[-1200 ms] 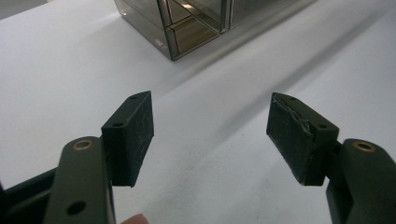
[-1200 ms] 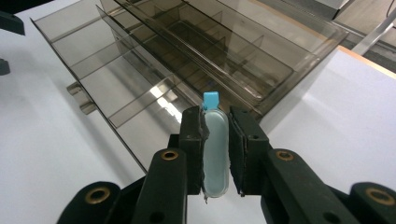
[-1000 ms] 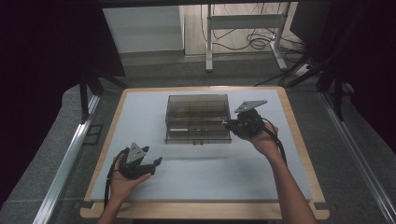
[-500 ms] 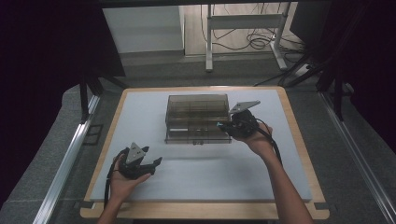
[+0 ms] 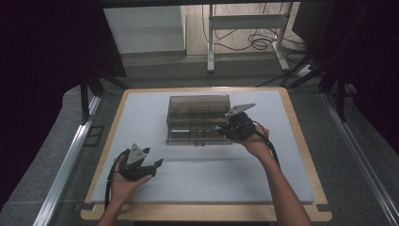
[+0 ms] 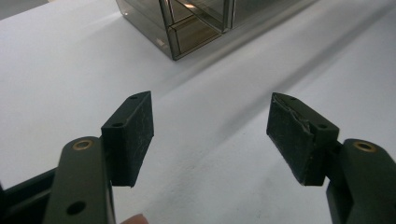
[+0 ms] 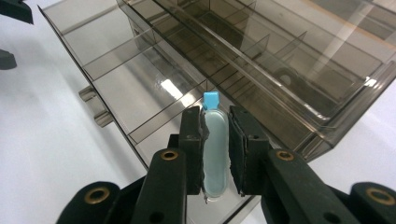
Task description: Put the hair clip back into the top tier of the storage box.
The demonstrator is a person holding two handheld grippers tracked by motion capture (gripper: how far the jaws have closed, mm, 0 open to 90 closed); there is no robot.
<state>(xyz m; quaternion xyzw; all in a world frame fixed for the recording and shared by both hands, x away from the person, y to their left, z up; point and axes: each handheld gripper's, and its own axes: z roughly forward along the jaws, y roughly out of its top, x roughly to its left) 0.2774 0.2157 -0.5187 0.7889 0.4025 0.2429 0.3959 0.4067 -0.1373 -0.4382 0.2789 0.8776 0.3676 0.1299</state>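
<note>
- Small blue-capped vial (image 7: 215, 149) sat clamped in the right gripper (image 7: 215, 119) jaws, over the smoky organizer box (image 5: 197, 117)
- Left gripper (image 6: 210, 126) idled wide open, empty
- Next, probably: lower into a front compartment, release

I count one smoked clear organiser box (image 5: 198, 120) near the board's centre, towards twelve o'clock, and one small blue-capped vial (image 7: 215, 149). I have two grippers: one (image 5: 155, 163) at seven o'clock, one (image 5: 221, 129) at the box's three o'clock edge.
</note>
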